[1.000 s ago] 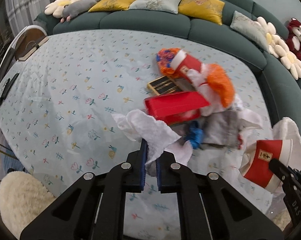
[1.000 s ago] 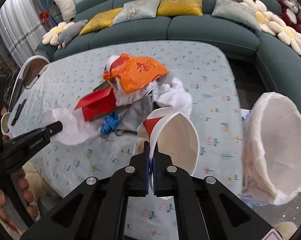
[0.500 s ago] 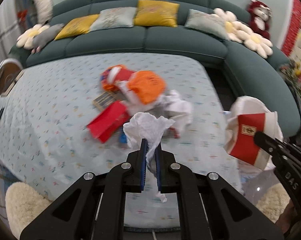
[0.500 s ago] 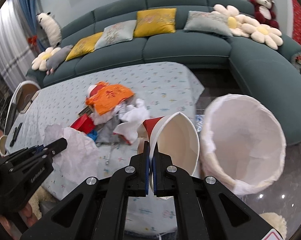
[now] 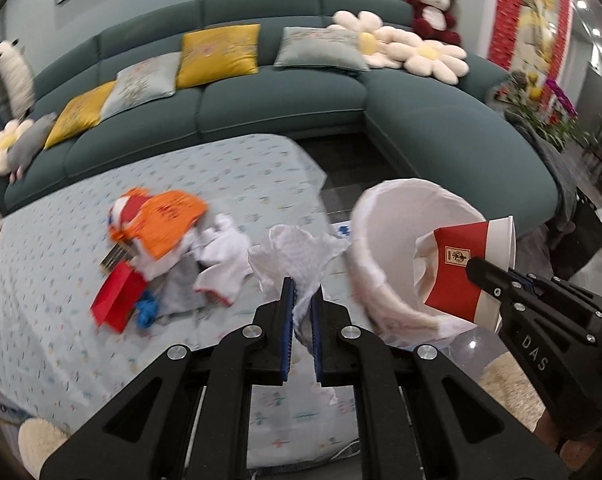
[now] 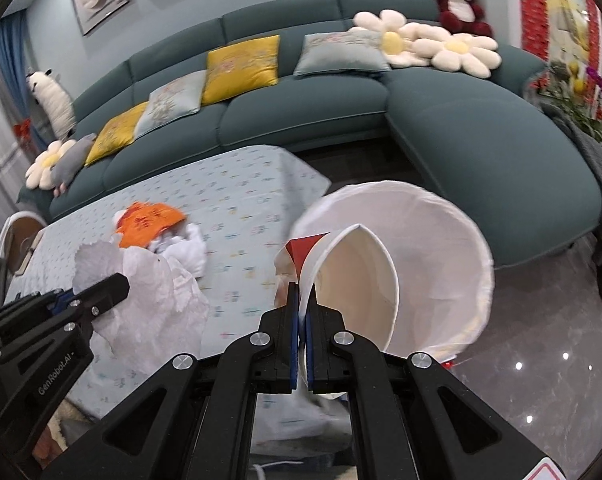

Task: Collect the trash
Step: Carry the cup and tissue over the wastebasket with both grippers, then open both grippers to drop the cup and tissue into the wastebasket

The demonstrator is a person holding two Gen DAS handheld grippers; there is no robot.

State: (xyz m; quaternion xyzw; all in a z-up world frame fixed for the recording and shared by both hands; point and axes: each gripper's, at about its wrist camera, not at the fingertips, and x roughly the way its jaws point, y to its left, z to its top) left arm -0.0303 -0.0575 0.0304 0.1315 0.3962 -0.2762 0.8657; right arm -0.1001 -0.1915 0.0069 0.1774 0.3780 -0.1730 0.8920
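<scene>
Swinging from table pile toward bin (image 5: 385, 208): left gripper (image 5: 302, 300) pinching tissue (image 5: 297, 256), right gripper (image 6: 302, 312) pinching cup (image 6: 353, 280); drop next.

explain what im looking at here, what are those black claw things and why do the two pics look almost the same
The black claws are hand-held grippers, one in each of a person's hands; there is no robot arm. Each gripper carries a wide-angle camera looking forward along its two fingers, so you get two rounded views of one living room.

In the left-hand view, the left gripper is shut on a crumpled white tissue. The right gripper shows at that picture's right side.

In the right-hand view, the right gripper pinches the rim of a red and white paper cup, in front of the mouth of a white-lined trash bin that stands on the floor beside the table.

On the table's flowered cloth lies a pile of remaining trash: an orange wrapper, a red box, white cloths and a blue scrap.
</scene>
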